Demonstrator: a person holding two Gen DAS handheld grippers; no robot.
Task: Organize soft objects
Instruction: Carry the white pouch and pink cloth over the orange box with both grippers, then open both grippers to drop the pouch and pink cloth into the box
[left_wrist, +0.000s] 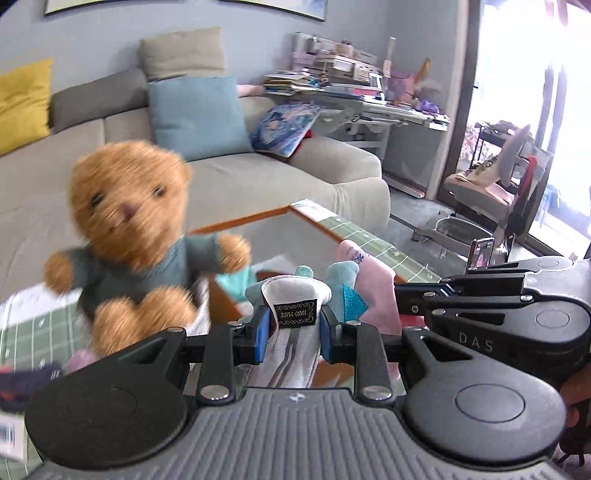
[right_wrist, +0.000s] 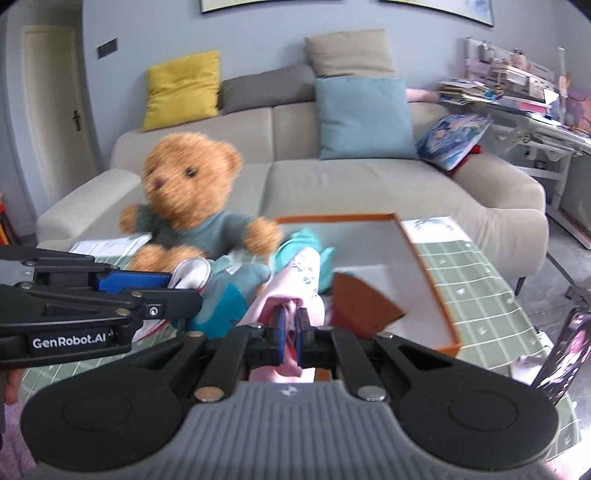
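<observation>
Couch (right_wrist: 332, 192) fills the back of the frame, orange box (right_wrist: 432, 280) sits right of center on the table, blurry teddy bear (right_wrist: 192, 206) at center left. Left gripper (left_wrist: 293, 325) is clamped on a grey-and-teal soft toy (left_wrist: 295, 291); right gripper (right_wrist: 290, 328) pinches pink cloth (right_wrist: 299, 288) at lower center. Both look light and floppy, so I'd grab a thick fold, not an edge.

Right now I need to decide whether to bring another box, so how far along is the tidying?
Little looks finished: the orange box shows mostly bare white floor. In hand: the left tool is clamped on a white-and-teal soft item, and the right tool is shut on pink cloth. Left: the teddy bear sits outside the box, beside it.
</observation>
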